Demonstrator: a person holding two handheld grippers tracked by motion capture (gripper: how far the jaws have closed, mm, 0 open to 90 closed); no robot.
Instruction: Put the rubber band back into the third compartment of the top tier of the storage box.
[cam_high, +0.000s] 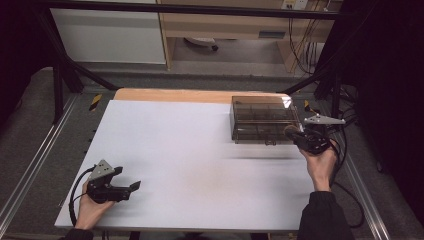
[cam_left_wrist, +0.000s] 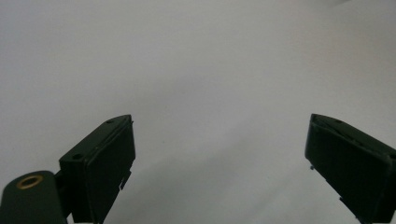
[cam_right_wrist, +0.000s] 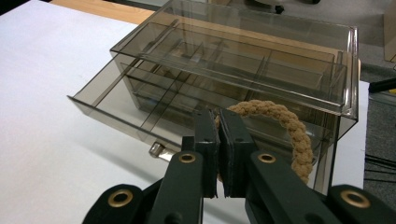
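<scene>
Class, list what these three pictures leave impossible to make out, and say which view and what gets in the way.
- Rope ring, right gripper view: its near part is hidden behind the jaws.
- Drawer box, high view: compartment contents too small and dim to read.
- Left gripper, left gripper view: jaw bases cut off by the bottom edge.

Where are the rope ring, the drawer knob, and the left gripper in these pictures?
rope ring (cam_right_wrist: 293, 128): right gripper view, on the braided arc right of the shut jaws.
drawer knob (cam_right_wrist: 156, 150): right gripper view, on its metal end.
left gripper (cam_high: 134, 185): high view, midway between its open fingertips.
</scene>
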